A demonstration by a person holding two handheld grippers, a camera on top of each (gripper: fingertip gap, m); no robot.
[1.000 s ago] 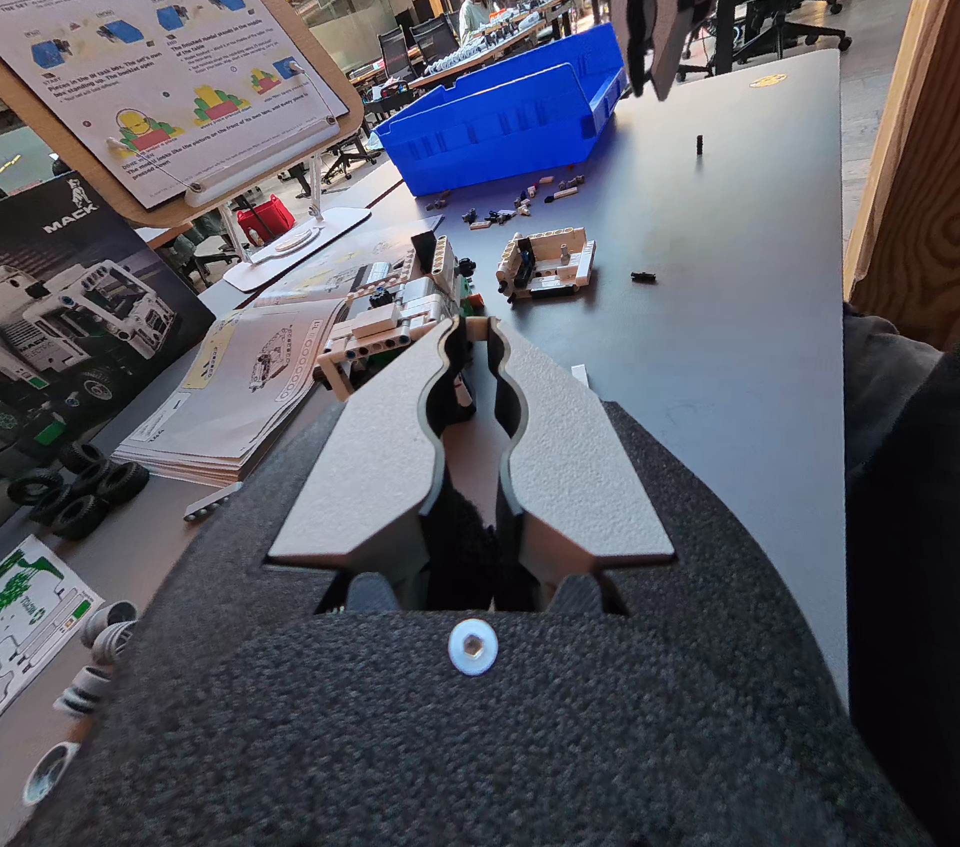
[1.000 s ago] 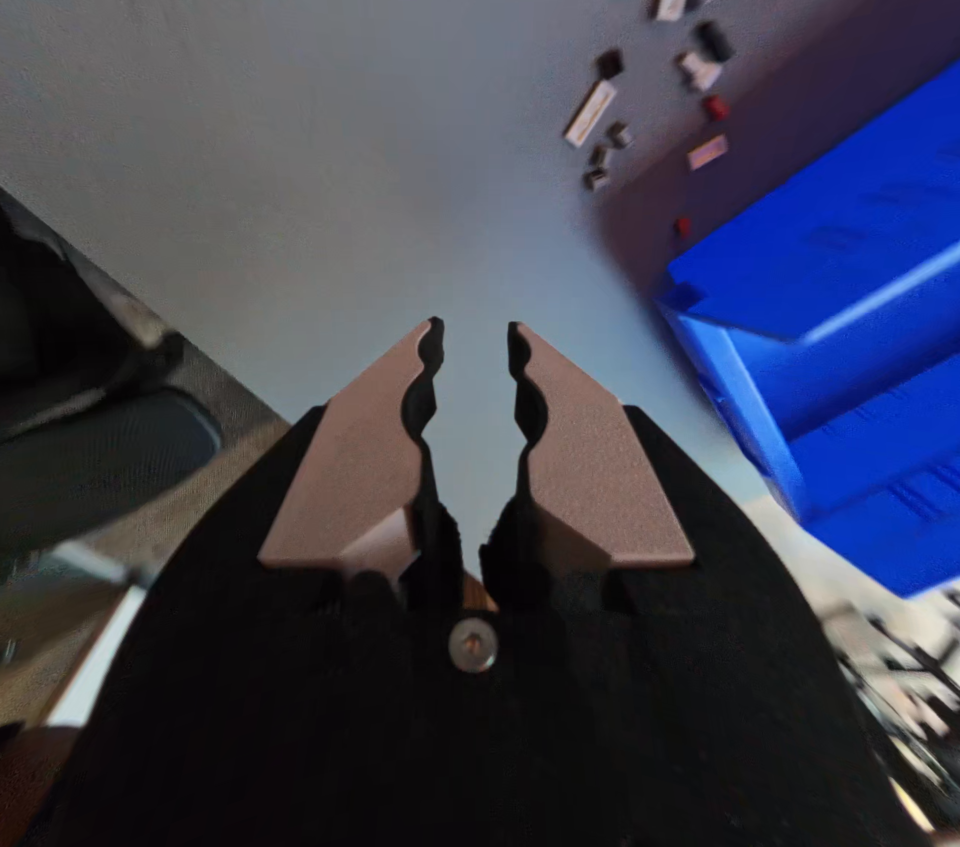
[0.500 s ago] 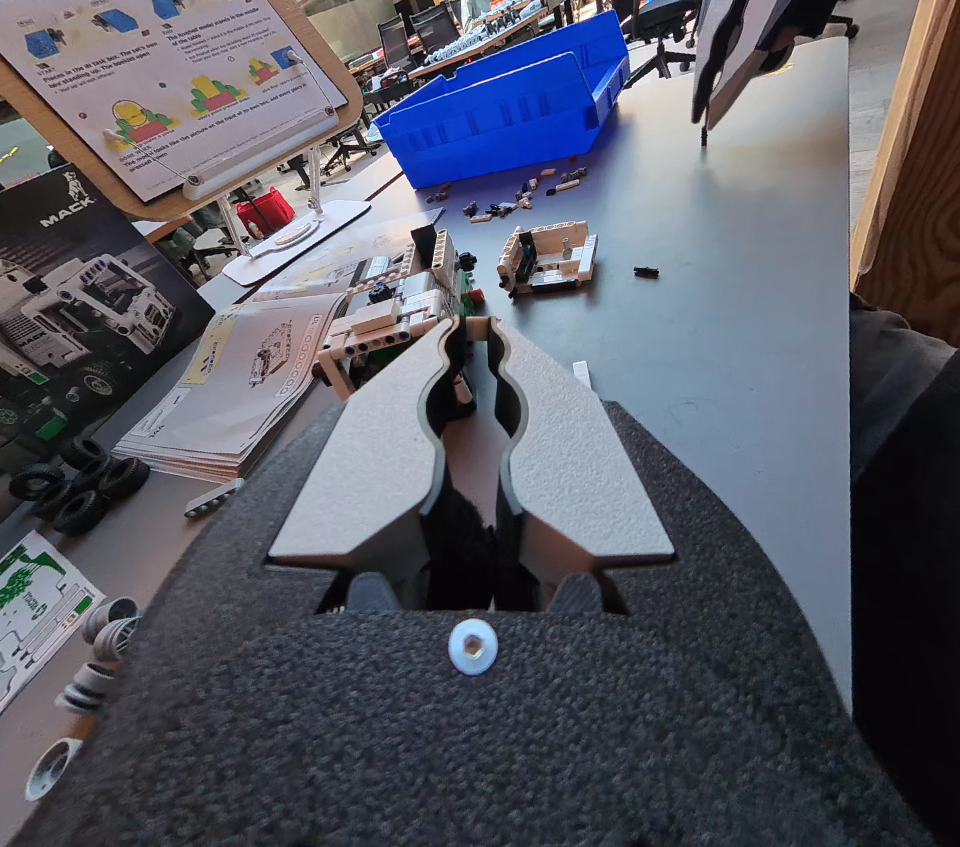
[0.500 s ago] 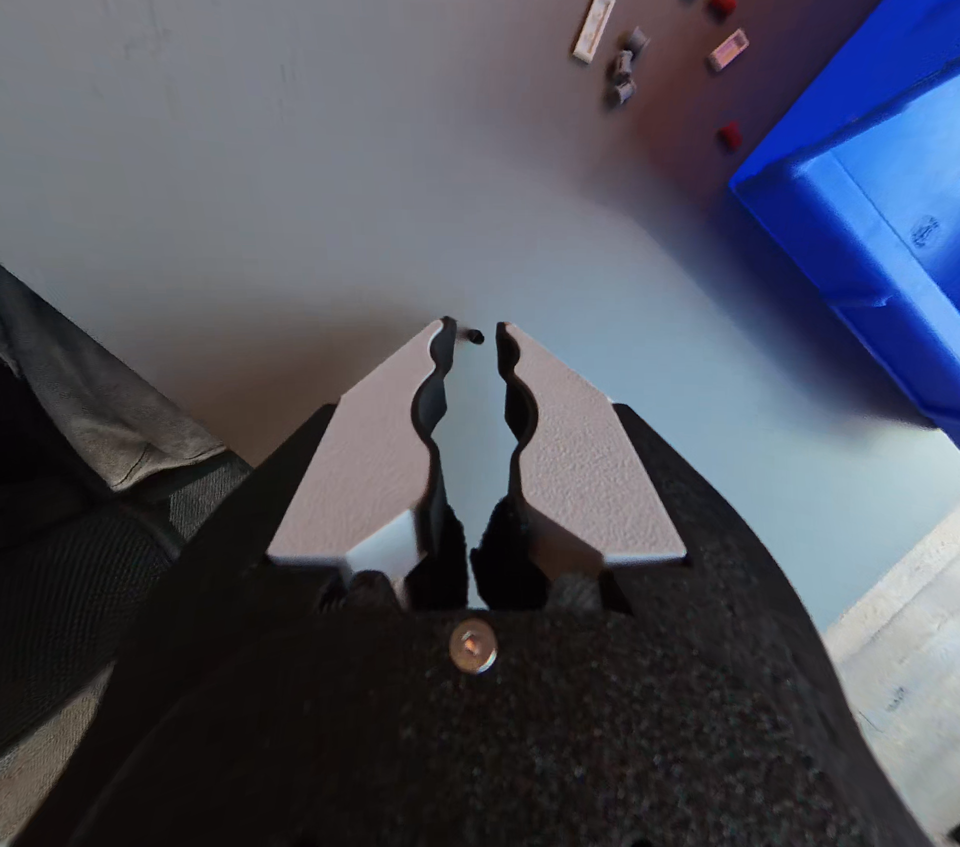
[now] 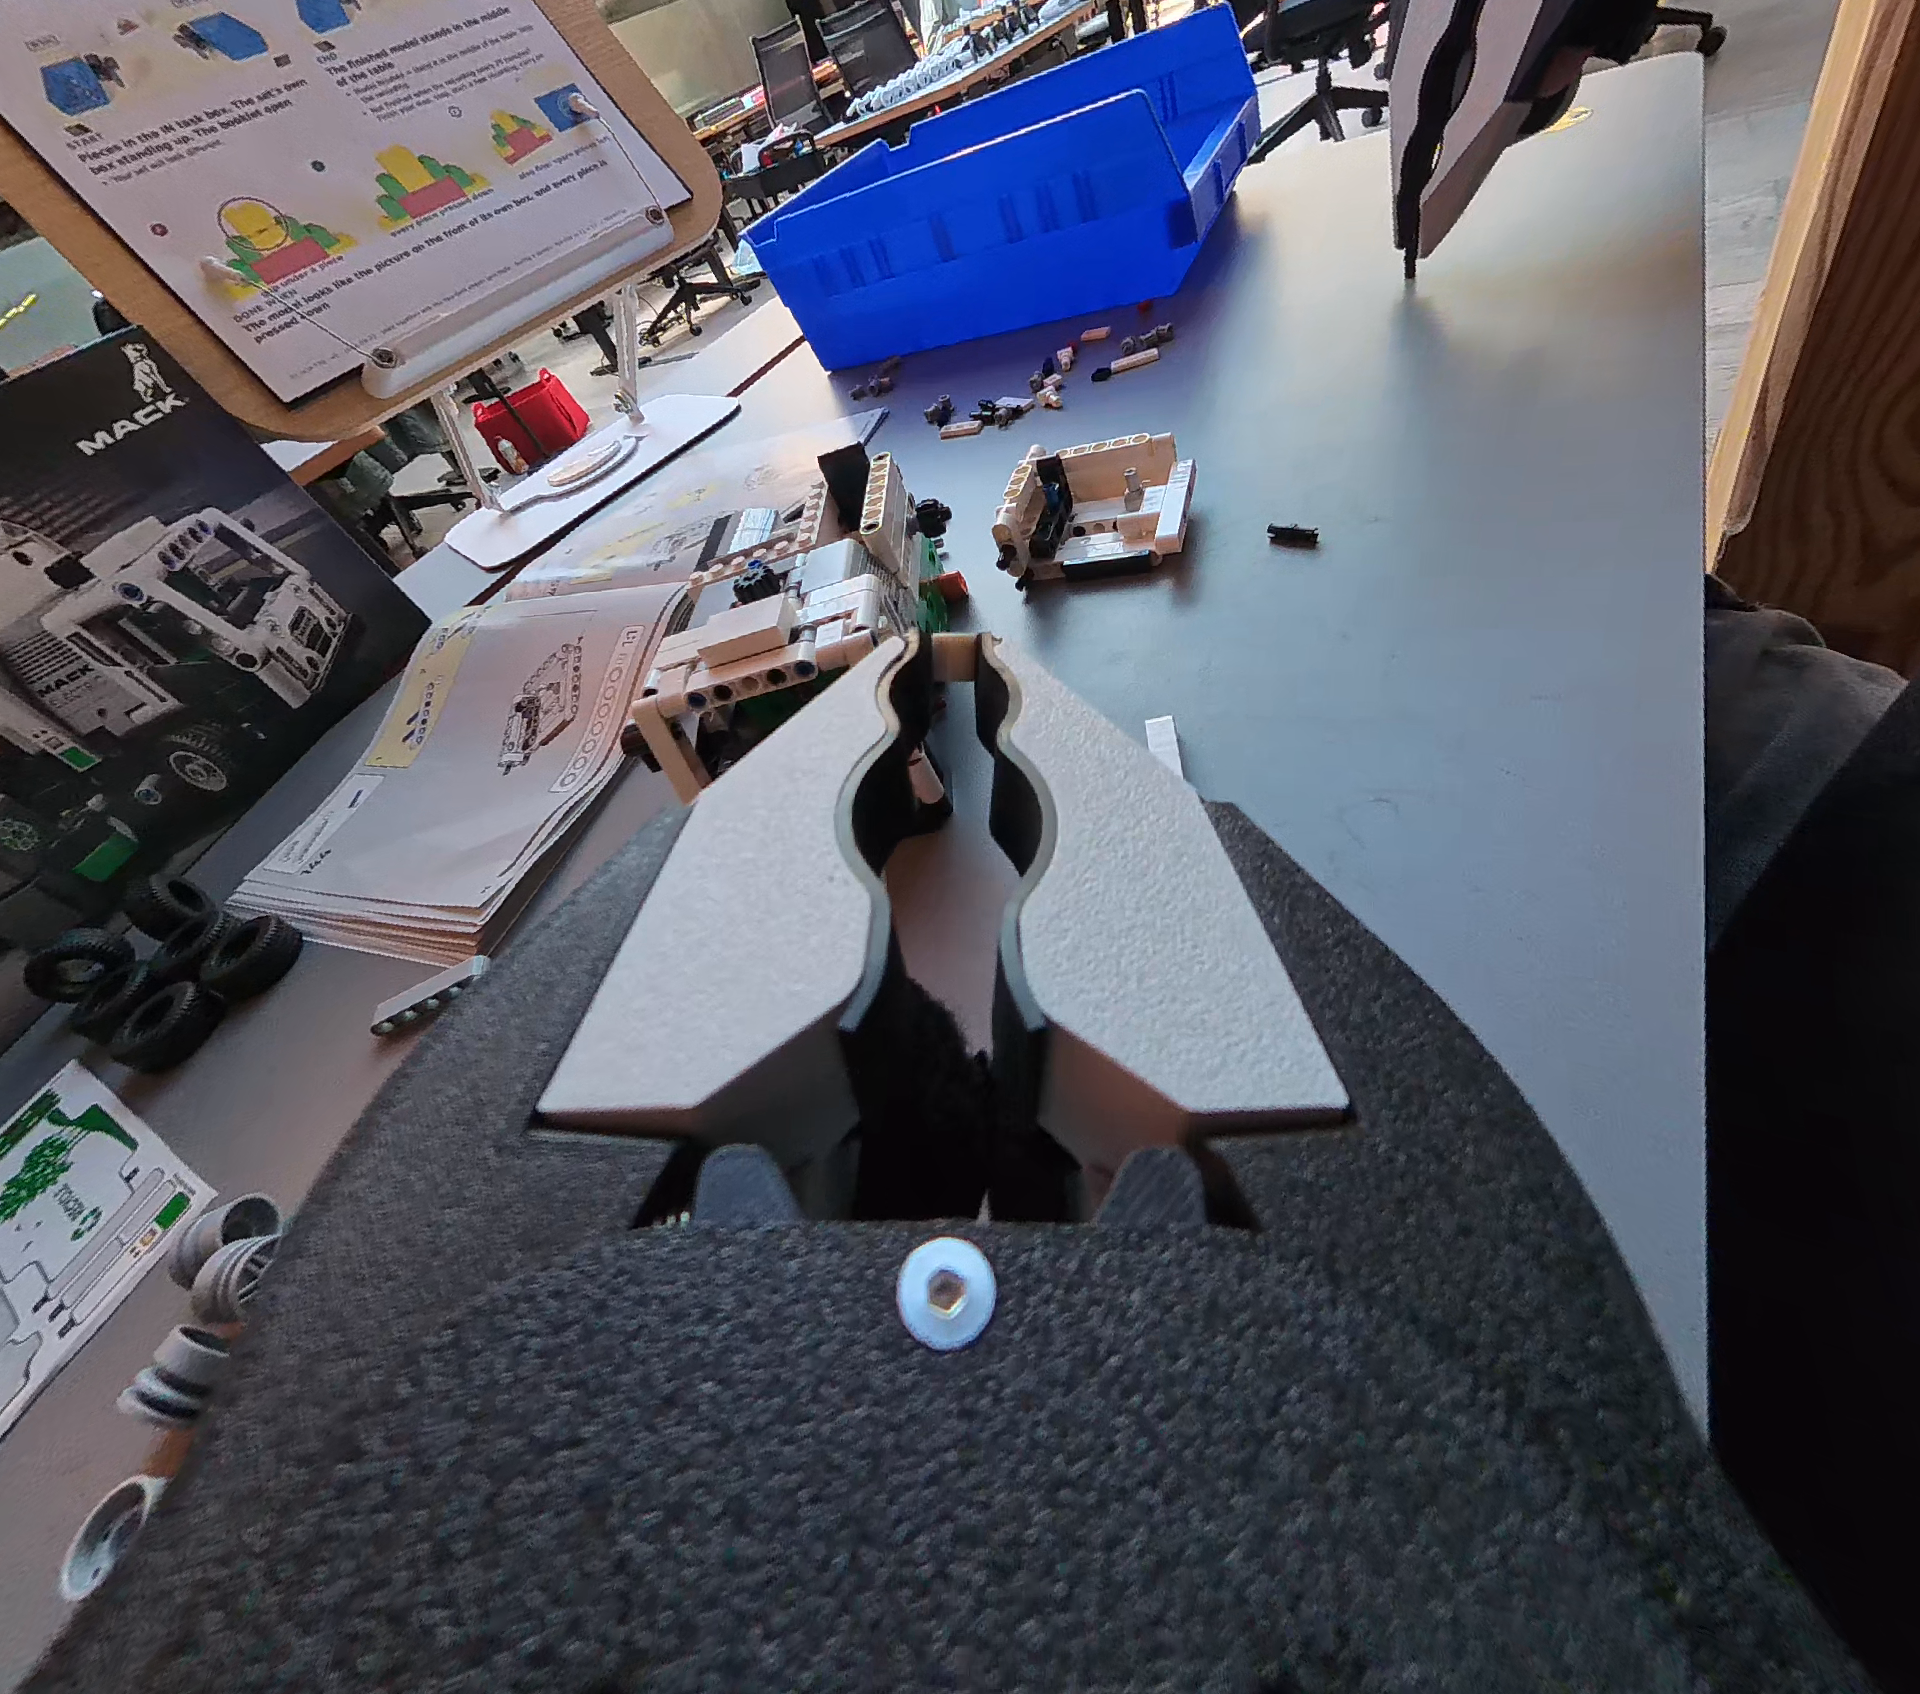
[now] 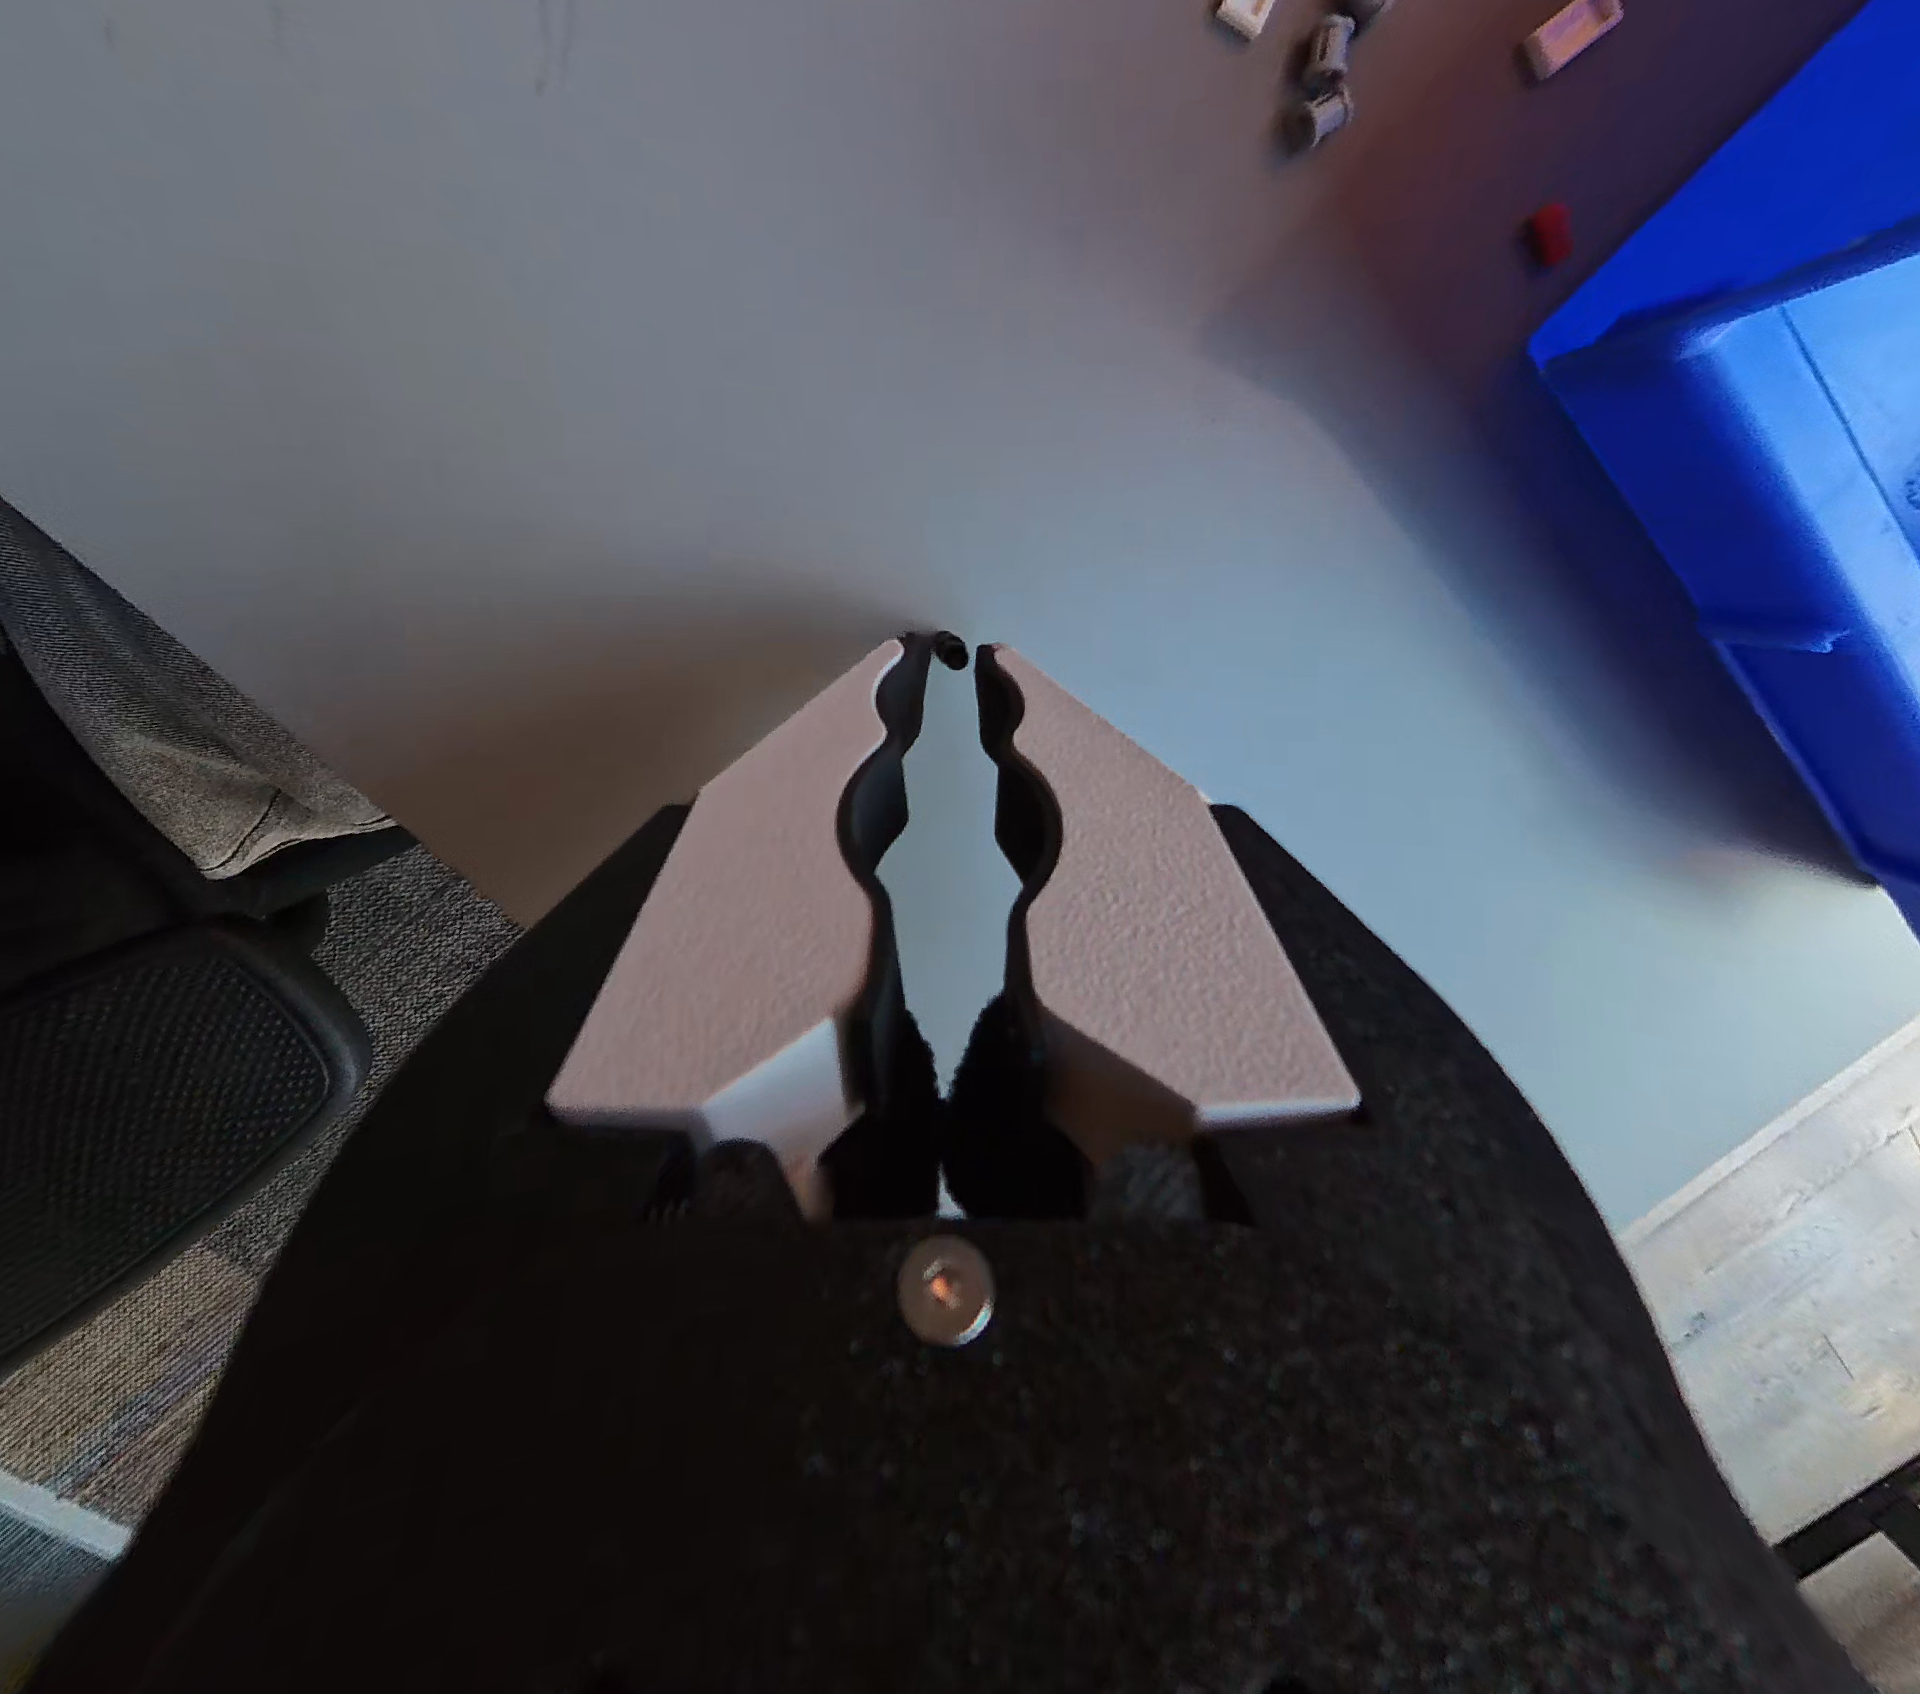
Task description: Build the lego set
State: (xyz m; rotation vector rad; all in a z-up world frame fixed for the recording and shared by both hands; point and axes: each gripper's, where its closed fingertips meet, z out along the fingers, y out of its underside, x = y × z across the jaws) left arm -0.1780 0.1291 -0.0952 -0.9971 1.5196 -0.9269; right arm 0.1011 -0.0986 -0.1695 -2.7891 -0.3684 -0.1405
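Observation:
My left gripper (image 5: pixel 951 649) rests low on the grey table (image 5: pixel 1455 709), jaws nearly closed on a tan beam end of the partly built white and green truck chassis (image 5: pixel 790 605). A white cab sub-assembly (image 5: pixel 1096 512) lies just beyond it. My right gripper (image 5: pixel 1415 247) points down at the far right of the table. In the right wrist view, its tips (image 6: pixel 945 655) straddle a small black pin (image 6: pixel 951 650) standing upright on the table, with a narrow gap left on one side. The pin also shows in the left wrist view (image 5: pixel 1410 266).
A blue bin (image 5: pixel 997 210) stands at the back, with loose small pieces (image 5: pixel 1039 387) in front of it. A second black pin (image 5: pixel 1292 535) lies right of the cab. The booklet (image 5: pixel 488 740), tyres (image 5: pixel 156 969), set box (image 5: pixel 125 605) and instruction stand (image 5: pixel 312 86) fill the left. A wooden post (image 5: pixel 1829 294) borders the right. One gripper's finger ends stand about 35 centimeters off the other's.
My right gripper has swung from above the bin to the far right, dropped down over the standing black pin, and narrowed its jaws around it. My left gripper has not moved.

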